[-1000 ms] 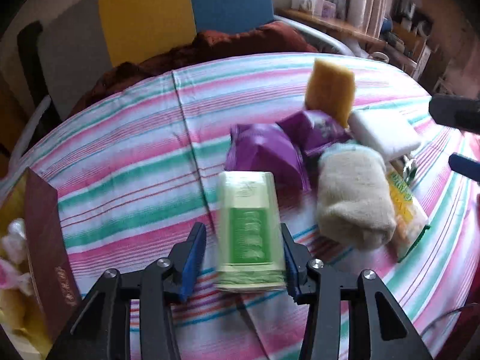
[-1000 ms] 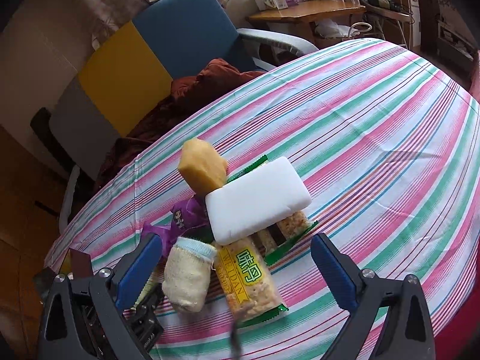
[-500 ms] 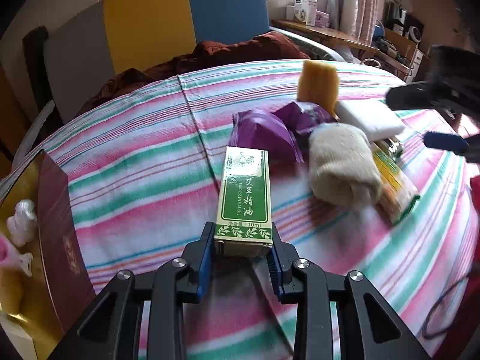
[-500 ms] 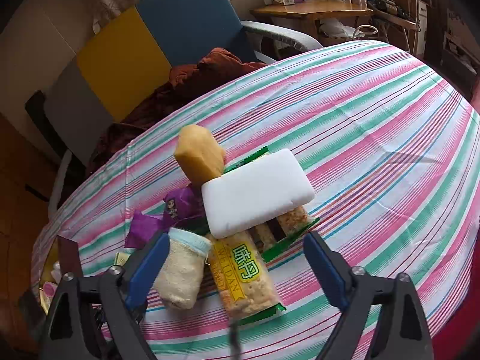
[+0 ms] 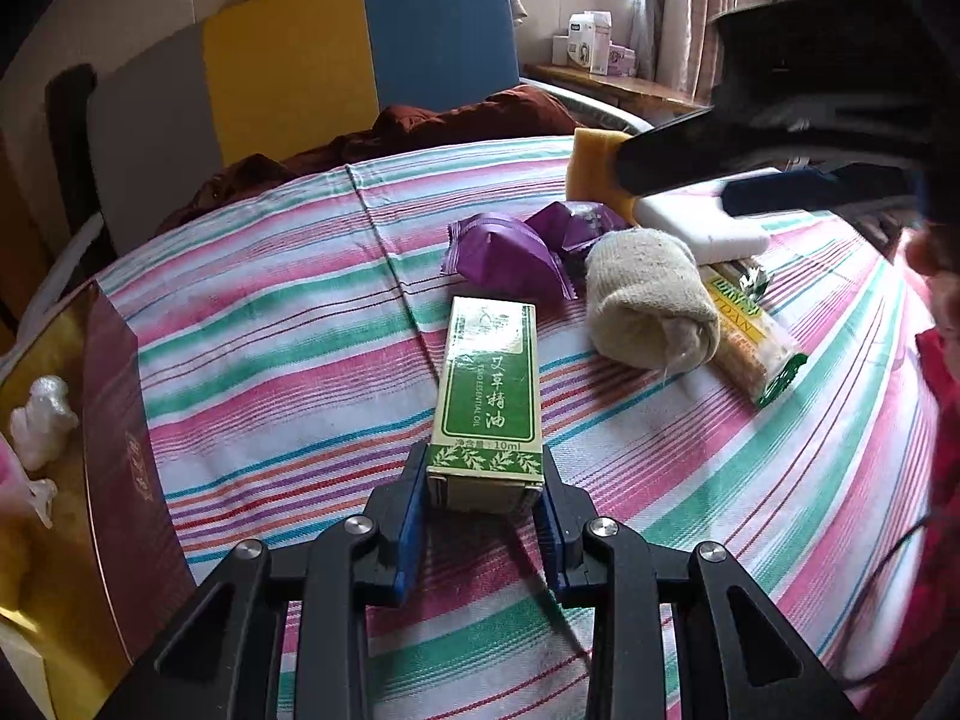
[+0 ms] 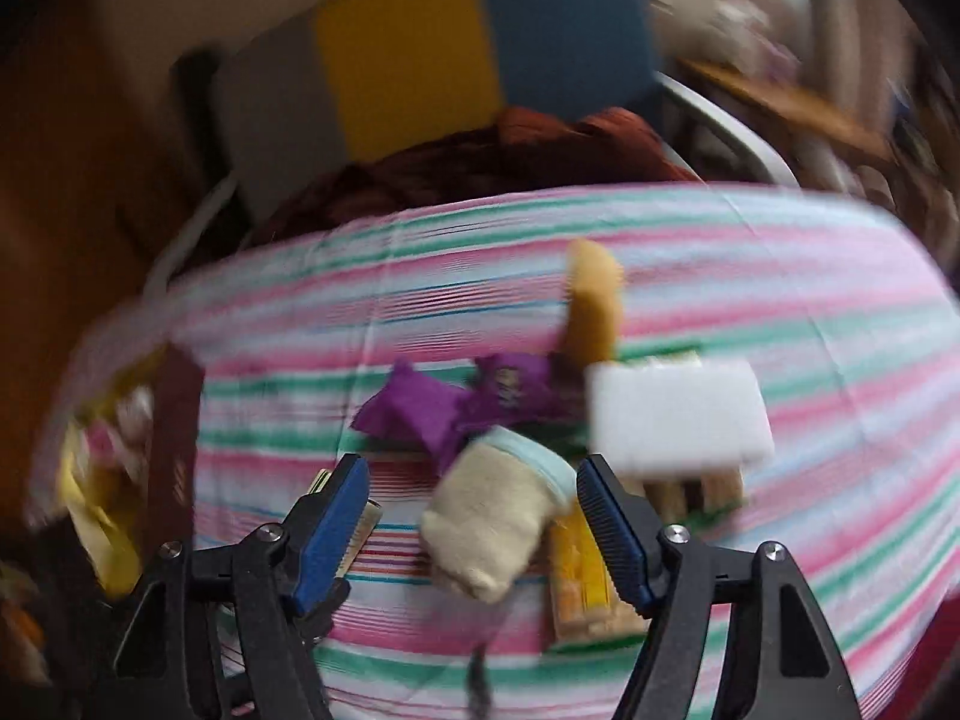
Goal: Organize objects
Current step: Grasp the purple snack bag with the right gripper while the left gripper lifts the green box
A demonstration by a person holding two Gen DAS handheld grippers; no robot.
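Note:
A green essential-oil box (image 5: 489, 384) lies lengthwise on the striped tablecloth (image 5: 270, 360). My left gripper (image 5: 485, 492) is shut on its near end, blue pads pressing both sides. In the blurred right wrist view, a rolled beige sock (image 6: 492, 516) sits between the fingers of my right gripper (image 6: 471, 480). Its jaws are closing, with a gap still showing on the left side. In the left wrist view the same sock (image 5: 651, 300) lies right of the box, and the right gripper (image 5: 678, 189) hangs above the pile behind it.
Around the sock lie purple snack packets (image 5: 504, 252), a yellow sponge (image 5: 591, 165), a white foam block (image 5: 702, 225) and a yellow-green snack bar (image 5: 744, 336). An open dark red box (image 5: 114, 450) stands at the table's left edge. A chair (image 5: 300, 60) stands behind.
The left jaws have closed onto the green box and kept their grip. The right gripper has rolled and swung left over the sock, and its jaws have narrowed.

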